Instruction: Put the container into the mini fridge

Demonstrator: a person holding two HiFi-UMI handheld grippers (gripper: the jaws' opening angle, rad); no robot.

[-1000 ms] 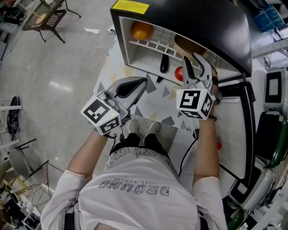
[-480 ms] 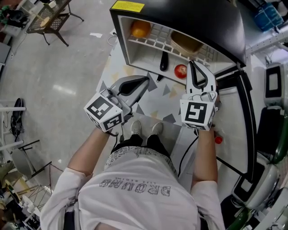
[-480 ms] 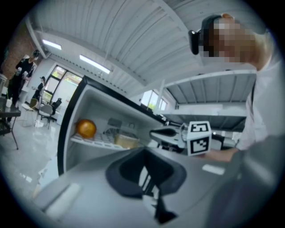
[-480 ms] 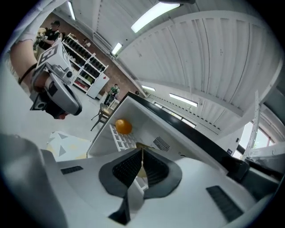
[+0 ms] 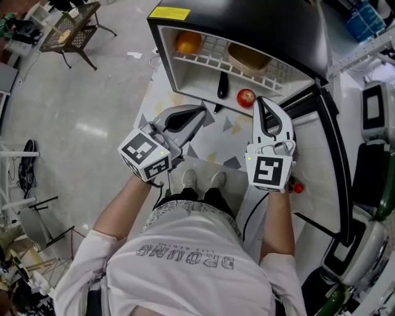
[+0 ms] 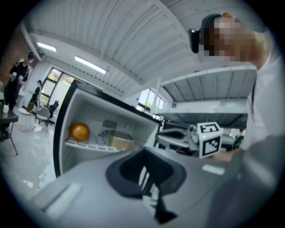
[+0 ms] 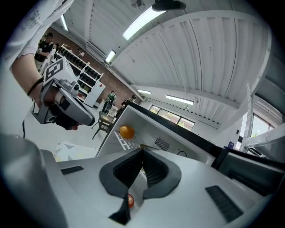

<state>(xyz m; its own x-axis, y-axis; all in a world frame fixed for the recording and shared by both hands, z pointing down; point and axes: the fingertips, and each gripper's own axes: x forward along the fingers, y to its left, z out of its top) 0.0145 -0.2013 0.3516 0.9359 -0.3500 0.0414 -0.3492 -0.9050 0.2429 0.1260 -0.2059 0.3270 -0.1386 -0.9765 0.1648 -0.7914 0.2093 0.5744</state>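
Container [image 5: 249,58] is in the mini fridge [image 5: 247,18], sitting on the white wire shelf [image 5: 207,57], right-hand part. An orange [image 5: 188,42] is at the shelf's left end, well apart from it. Below the shelf: a dark elongated item [image 5: 223,85] and a red fruit [image 5: 245,97] on the fridge floor.

Right gripper [image 5: 264,100]: jaws have just been closing and are now pressed together with nothing between them. Its tips are just outside the opening, near the red fruit. Left gripper [image 5: 199,112]: jaws also together and empty, hanging level in front of the fridge, left of centre.

I'd say placement is done. What's left is clearing out, and the door [image 5: 330,142] if it's meant to be shut; it stands wide open on the right.

To do that cleanly:
- Pull the right gripper straight back along its own line. No sideways sweep, since the red fruit is close and would roll.
- Keep the tips below the shelf edge so they don't hook the wire.
- Check the container isn't overhanging the shelf front before swinging the door. Can't tell from here.
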